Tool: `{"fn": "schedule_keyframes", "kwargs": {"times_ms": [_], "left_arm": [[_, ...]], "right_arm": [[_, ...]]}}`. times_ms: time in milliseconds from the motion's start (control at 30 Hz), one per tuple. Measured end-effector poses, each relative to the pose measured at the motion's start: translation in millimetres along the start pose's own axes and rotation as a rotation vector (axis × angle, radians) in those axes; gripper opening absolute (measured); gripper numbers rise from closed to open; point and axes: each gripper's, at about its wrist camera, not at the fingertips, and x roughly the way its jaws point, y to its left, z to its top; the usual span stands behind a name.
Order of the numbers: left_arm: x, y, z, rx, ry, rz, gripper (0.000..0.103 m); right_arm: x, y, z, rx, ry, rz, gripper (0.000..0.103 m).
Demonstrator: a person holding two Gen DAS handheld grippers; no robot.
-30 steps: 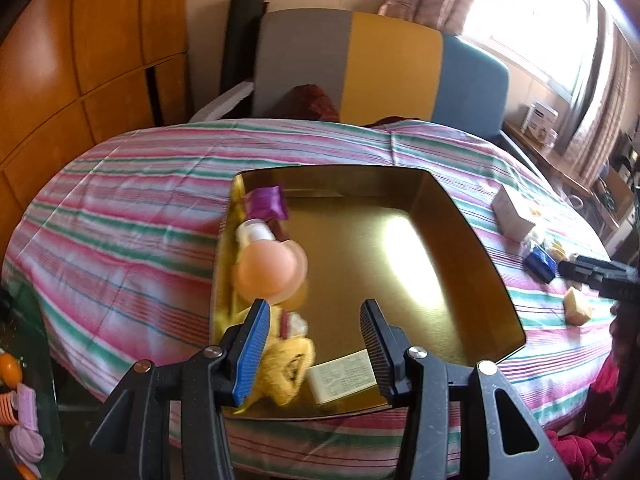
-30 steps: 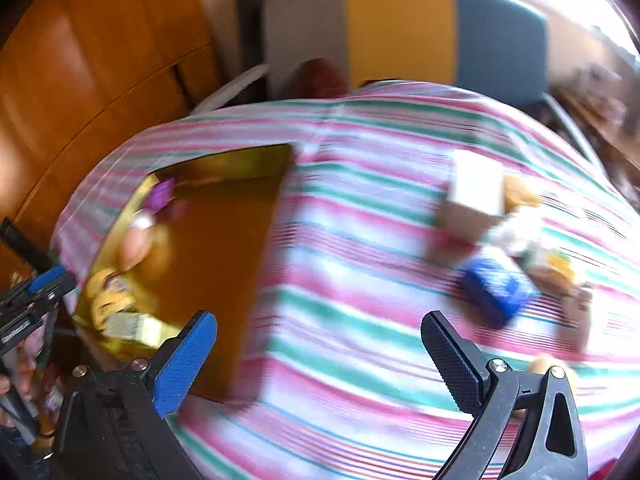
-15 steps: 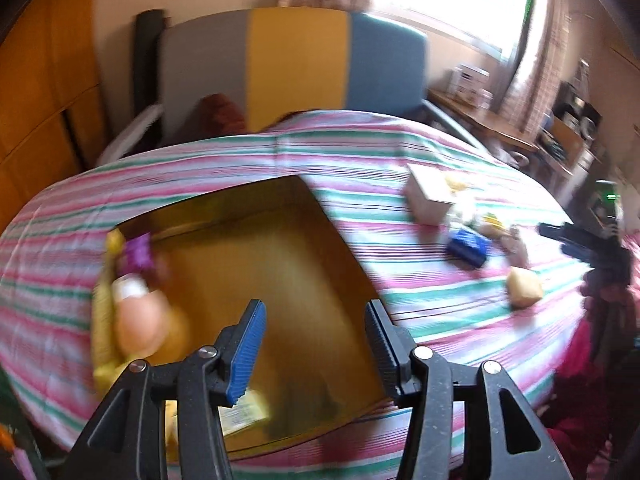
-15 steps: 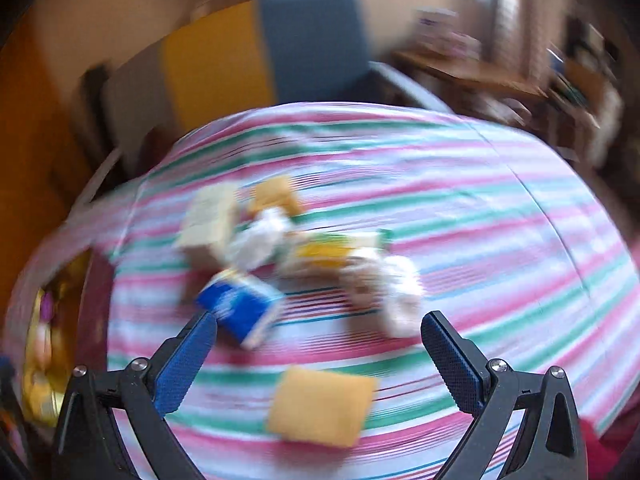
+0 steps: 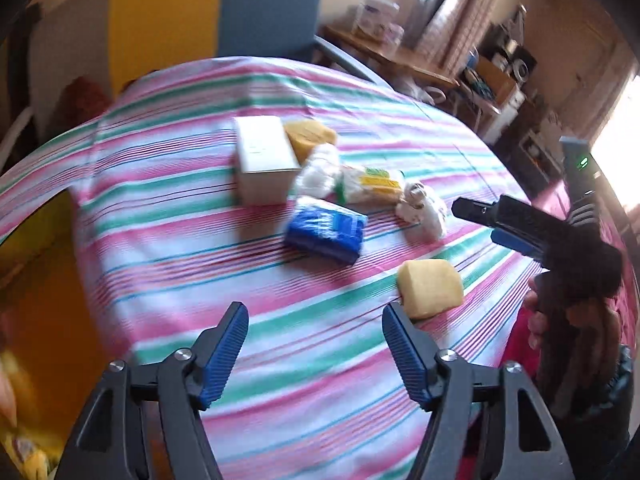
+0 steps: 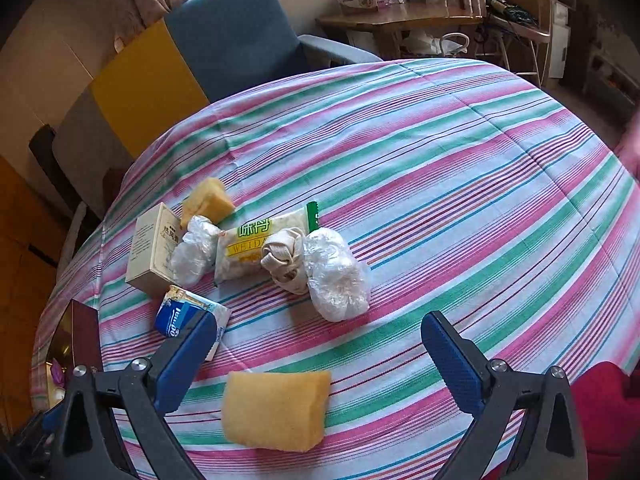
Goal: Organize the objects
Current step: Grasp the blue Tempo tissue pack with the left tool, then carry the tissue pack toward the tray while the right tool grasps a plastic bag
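A: How are the left tongs [image 5: 314, 322] seen?

B: They are held spread wide over the striped cloth of the counter [image 5: 168, 216]; the jaws have just been opening, and nothing is found between them.

A: And the right tongs [image 6: 318, 332]?

B: They are also seen wide apart, with nothing clamped. A yellow sponge [image 6: 276, 410] is lying flat on the cloth below the gap between the fingers, apart from both pads.

A: Where are the other things placed?

B: A cluster is gathered further back on the counter: a cream box [image 6: 150, 250], a second yellow sponge [image 6: 208, 202] just behind it, a snack packet [image 6: 262, 240], a knotted cloth bundle [image 6: 286, 258] and two crumpled plastic wraps [image 6: 338, 280]. A blue tissue pack [image 6: 186, 316] is set nearest the left finger of the right tongs, partly hidden by it.

A: Is the tray visible?

B: Only a corner of the gold tray [image 5: 36, 280] is shown at the left edge, blurred.
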Motion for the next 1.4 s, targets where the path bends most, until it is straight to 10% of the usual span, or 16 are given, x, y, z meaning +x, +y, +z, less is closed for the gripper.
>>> {"fn": "schedule_keyframes", "kwargs": {"times_ms": [433, 667, 1400], "left_arm": [[89, -30, 41, 0.208, 0.062, 0.126, 0.086], [118, -28, 54, 0.180, 0.079, 0.120, 0.075], [4, 1, -47, 0.035, -0.025, -0.013, 0.075]], "right_arm": [[-2, -31, 6, 0.168, 0.011, 0.062, 0.103], [2, -27, 6, 0.156, 0.023, 0.082, 0.103], [16, -48, 12, 0.198, 0.038, 0.021, 0.089]]}}
